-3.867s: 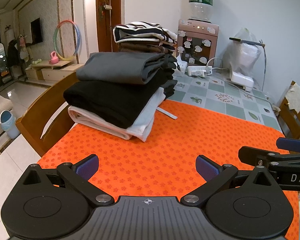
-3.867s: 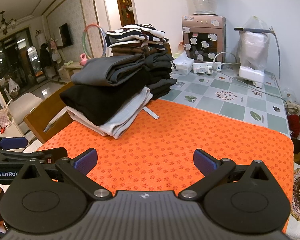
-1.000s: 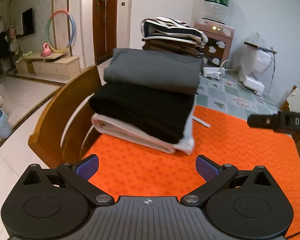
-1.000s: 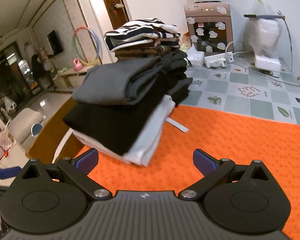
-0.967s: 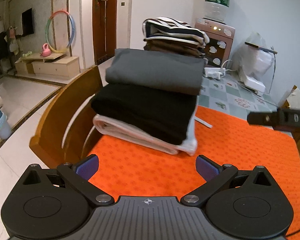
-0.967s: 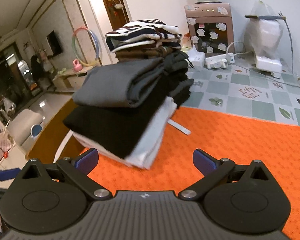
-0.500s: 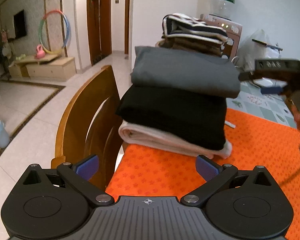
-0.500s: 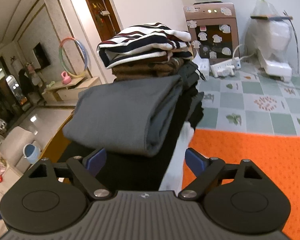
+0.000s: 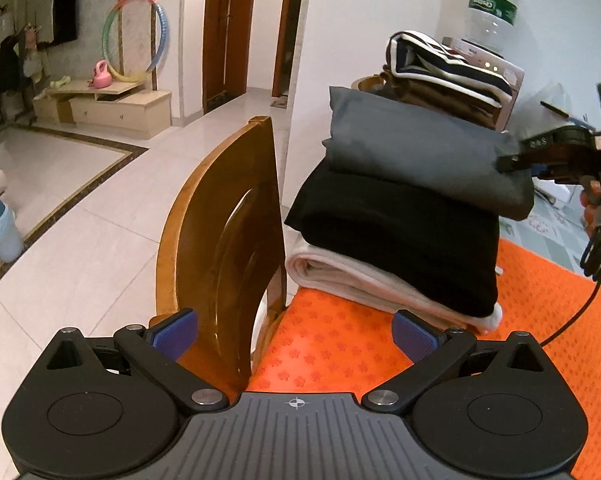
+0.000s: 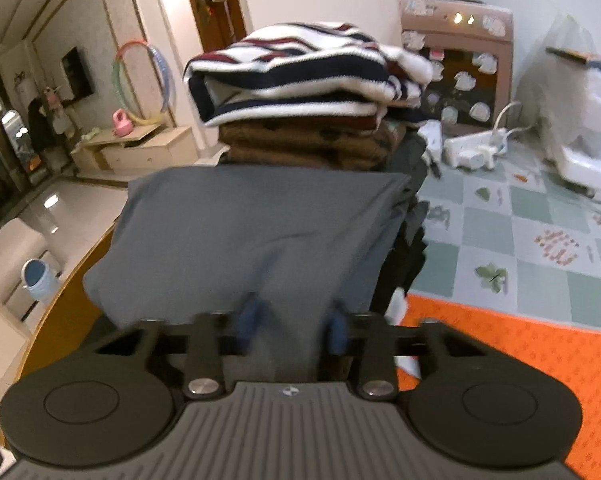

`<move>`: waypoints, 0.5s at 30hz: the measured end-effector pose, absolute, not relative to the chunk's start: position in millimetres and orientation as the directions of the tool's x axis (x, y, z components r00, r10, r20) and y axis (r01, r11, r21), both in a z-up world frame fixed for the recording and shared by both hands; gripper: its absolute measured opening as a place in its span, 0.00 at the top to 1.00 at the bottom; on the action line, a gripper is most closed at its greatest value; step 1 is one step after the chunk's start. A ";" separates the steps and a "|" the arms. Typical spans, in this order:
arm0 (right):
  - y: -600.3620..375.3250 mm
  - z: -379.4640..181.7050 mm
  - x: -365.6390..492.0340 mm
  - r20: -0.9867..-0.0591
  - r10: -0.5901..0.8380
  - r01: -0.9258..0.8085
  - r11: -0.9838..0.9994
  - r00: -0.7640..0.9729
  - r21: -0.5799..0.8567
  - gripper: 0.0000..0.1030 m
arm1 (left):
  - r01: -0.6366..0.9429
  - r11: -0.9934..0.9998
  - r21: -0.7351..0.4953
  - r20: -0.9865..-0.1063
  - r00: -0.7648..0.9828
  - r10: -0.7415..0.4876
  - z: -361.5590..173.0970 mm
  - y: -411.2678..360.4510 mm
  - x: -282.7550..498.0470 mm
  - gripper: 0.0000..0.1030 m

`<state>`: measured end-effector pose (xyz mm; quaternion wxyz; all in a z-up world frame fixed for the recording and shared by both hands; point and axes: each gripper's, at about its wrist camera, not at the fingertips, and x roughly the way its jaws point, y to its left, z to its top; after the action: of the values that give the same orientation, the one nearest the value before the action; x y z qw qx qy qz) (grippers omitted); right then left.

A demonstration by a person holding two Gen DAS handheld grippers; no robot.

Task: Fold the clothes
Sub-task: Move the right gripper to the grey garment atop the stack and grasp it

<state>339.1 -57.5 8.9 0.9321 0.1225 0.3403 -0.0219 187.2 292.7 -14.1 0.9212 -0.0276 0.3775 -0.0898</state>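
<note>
Right gripper (image 10: 292, 326) closing on the grey folded garment's (image 10: 256, 236) near edge (topmost), left gripper (image 9: 294, 334) spread, empty, farther off.

The left wrist view is taken from the near left corner of the table (image 9: 340, 356), slanting downward past a chair (image 9: 224, 240) toward the stack (image 9: 404, 216) from a little way off. The right wrist view is set hard against the grey garment (image 10: 256, 236), likewise slanting downward. The stack is shared by both views.
</note>
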 end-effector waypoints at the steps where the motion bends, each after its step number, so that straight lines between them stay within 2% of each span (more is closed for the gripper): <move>1: -58.9 11.3 336.8 -0.629 0.037 0.129 0.968 0.776 0.217 0.91 | 0.147 0.981 -0.127 -0.691 0.696 -0.194 -14.5 293.3 188.2 0.01; 4: -64.8 19.0 325.1 -0.598 0.050 0.136 0.955 0.800 0.262 0.95 | 0.166 0.975 -0.144 -0.694 0.685 -0.219 -16.4 292.2 190.8 0.01; 15: -77.1 43.1 244.1 -0.541 0.005 0.185 0.937 0.841 0.296 0.97 | 0.256 0.954 -0.156 -0.690 0.663 -0.290 -17.1 276.1 187.7 0.01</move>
<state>244.1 -77.1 43.1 0.9441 0.1706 0.2779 -0.0475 187.7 276.1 -17.1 0.9117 -0.0228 0.3819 -0.1497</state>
